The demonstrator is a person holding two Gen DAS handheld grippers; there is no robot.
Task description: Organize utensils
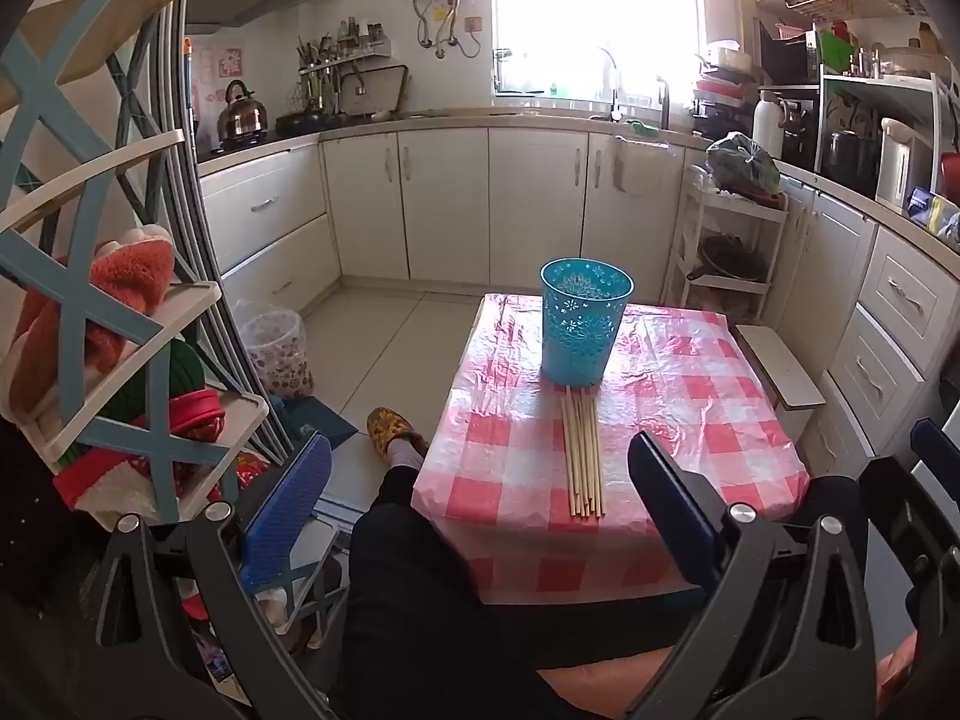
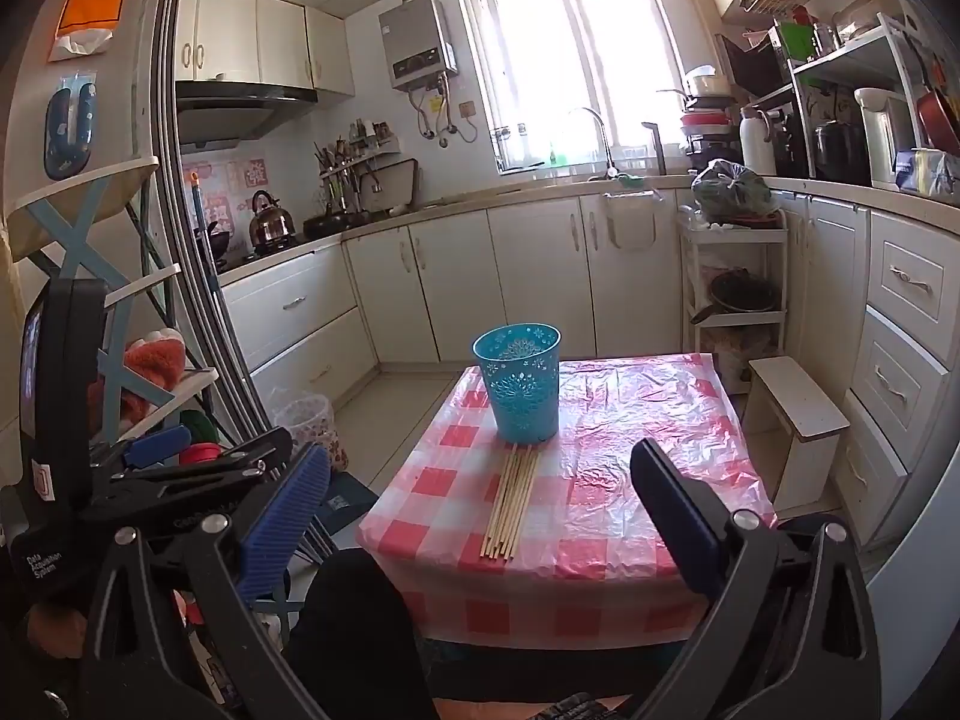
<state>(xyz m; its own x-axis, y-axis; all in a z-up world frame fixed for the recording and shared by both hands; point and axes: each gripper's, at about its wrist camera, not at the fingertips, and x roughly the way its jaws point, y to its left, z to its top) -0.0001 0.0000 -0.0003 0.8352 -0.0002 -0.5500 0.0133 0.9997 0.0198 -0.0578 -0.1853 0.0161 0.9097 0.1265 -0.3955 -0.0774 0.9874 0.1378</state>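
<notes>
A blue perforated plastic cup [image 1: 580,329] stands upright on a small table with a red-and-white checked cloth [image 1: 690,396]. A bundle of several wooden chopsticks [image 1: 582,457] lies flat just in front of the cup, pointing toward me. The cup [image 2: 520,383], the chopsticks [image 2: 510,504] and the table [image 2: 630,480] also show in the right wrist view. My left gripper [image 1: 480,498] is open and empty, held back from the table's near edge. My right gripper [image 2: 480,504] is open and empty, also short of the table. The left gripper's body [image 2: 180,468] shows at the left of the right wrist view.
A blue-and-white shelf rack [image 1: 108,300] with cloths stands close on the left. A small bin [image 1: 277,354] sits on the floor. A white stool [image 2: 795,402] is right of the table. My leg and slippered foot [image 1: 393,429] are by the table's left edge. Kitchen cabinets line the back and right.
</notes>
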